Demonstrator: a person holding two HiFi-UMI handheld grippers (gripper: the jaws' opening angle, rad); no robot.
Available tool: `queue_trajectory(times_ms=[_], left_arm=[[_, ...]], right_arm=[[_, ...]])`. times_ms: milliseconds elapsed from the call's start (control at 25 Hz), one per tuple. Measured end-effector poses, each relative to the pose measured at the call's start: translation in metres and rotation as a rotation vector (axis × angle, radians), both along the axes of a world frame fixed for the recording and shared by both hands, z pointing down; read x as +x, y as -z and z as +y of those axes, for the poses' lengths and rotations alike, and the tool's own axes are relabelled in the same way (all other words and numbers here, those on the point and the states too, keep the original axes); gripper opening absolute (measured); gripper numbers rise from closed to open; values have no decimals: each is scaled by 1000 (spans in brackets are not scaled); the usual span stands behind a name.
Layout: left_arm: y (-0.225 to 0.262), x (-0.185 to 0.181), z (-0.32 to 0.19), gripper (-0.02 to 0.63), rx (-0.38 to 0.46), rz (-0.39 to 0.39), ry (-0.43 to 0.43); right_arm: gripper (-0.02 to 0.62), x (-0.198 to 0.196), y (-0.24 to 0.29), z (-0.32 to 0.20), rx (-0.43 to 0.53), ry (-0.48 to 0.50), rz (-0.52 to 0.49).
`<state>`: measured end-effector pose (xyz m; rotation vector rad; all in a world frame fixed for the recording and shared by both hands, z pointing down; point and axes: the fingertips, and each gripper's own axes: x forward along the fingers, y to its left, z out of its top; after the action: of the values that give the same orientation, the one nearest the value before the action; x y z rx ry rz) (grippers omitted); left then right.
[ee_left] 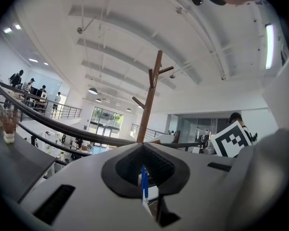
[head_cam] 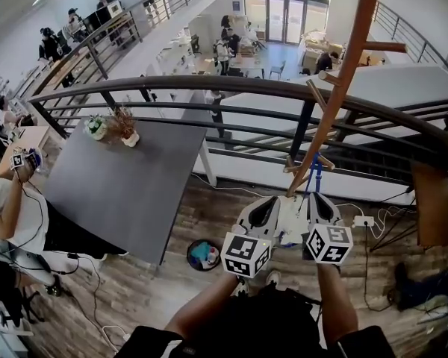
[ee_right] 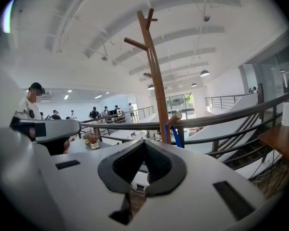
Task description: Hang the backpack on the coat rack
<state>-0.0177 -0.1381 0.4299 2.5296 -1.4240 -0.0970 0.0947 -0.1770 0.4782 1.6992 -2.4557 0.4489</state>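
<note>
my left claw (head_cam: 265,209) is shut tight on the blue strap (ee_left: 144,179) so the backpack (head_cam: 291,233) does not drop. the strap loops over a low peg (ee_right: 175,120) of the coat rack (head_cam: 353,51). my right claw (head_cam: 319,203) is closed on nothing. the backpack looks white and hides under my claws.
</note>
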Motion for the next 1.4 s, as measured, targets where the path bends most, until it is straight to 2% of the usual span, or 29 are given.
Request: queue_trajectory(times_ms=[320, 840, 1400], left_arm=[[-1, -12, 14, 8, 5, 2, -18], [-2, -10, 50, 8, 7, -10, -65], [1, 0, 74, 8, 12, -17, -61]], right_arm=[[14, -10, 13, 30, 28, -27, -17], [14, -2, 32, 92, 60, -99, -45], [14, -10, 44, 133, 97, -71, -77]])
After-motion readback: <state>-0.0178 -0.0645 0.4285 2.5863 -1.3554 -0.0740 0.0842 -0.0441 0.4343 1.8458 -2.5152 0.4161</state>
